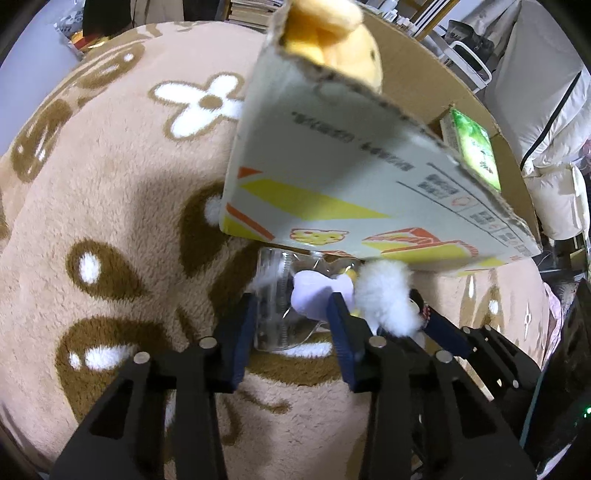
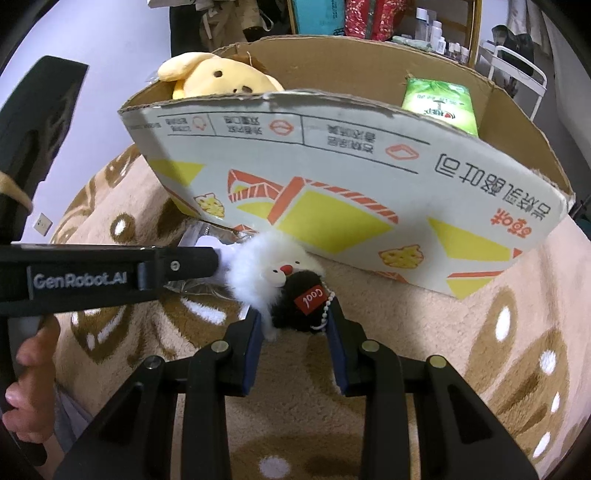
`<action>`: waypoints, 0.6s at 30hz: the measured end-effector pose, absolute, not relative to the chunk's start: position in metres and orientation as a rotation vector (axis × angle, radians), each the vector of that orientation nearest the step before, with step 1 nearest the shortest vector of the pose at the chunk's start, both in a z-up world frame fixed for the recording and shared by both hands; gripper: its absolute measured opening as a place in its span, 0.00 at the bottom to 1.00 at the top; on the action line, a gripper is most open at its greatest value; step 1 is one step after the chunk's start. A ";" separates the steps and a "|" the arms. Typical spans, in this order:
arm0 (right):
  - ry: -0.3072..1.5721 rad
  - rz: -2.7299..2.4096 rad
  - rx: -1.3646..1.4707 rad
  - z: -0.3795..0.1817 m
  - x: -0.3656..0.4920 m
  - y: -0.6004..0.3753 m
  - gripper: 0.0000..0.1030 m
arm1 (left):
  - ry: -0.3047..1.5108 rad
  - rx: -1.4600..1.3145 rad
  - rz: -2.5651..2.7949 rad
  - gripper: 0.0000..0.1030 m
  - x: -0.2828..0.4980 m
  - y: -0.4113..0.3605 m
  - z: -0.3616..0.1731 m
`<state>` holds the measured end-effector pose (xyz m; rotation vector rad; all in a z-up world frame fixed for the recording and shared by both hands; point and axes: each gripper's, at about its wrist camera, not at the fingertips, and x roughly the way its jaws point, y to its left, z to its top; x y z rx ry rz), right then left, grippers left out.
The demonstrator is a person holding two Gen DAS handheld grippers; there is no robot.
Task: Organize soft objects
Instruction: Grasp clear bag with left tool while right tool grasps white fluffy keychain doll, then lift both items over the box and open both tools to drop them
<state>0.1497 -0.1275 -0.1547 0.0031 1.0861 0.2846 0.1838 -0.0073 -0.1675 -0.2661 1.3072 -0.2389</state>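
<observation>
A cardboard box (image 2: 332, 177) stands on a beige flower-pattern blanket (image 1: 110, 221); it shows in the left wrist view too (image 1: 332, 177). Inside are a yellow dog plush (image 2: 218, 79) and a green tissue pack (image 2: 439, 103). A white-and-black fluffy plush keychain (image 2: 284, 284) with a red "Cool" tag lies before the box. My right gripper (image 2: 295, 332) is open around its black part. My left gripper (image 1: 291, 317) is open around a clear plastic package holding a pale lilac item (image 1: 314, 295); its finger (image 2: 177, 264) touches the white fluff (image 1: 384, 295).
Shelves with bottles and books (image 2: 436, 26) stand behind the box. A white padded coat (image 1: 546, 110) hangs at the right. A person's hand (image 2: 33, 365) holds the left gripper's handle.
</observation>
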 end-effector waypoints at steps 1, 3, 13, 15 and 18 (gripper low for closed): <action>1.087 0.282 0.004 -0.155 0.150 -0.128 0.33 | 1.304 -0.261 -0.240 0.34 0.183 -0.008 -0.166; 1.089 0.279 0.006 -0.154 0.149 -0.130 0.33 | 1.302 -0.255 -0.243 0.32 0.181 -0.009 -0.163; 1.092 0.250 0.010 -0.151 0.147 -0.141 0.33 | 1.206 -0.270 -0.314 0.04 0.165 -0.003 -0.128; 1.084 0.248 0.008 -0.148 0.145 -0.142 0.33 | 1.179 -0.254 -0.331 0.02 0.160 -0.007 -0.119; 1.070 0.237 0.012 -0.141 0.140 -0.147 0.32 | 1.147 -0.230 -0.332 0.01 0.152 -0.011 -0.109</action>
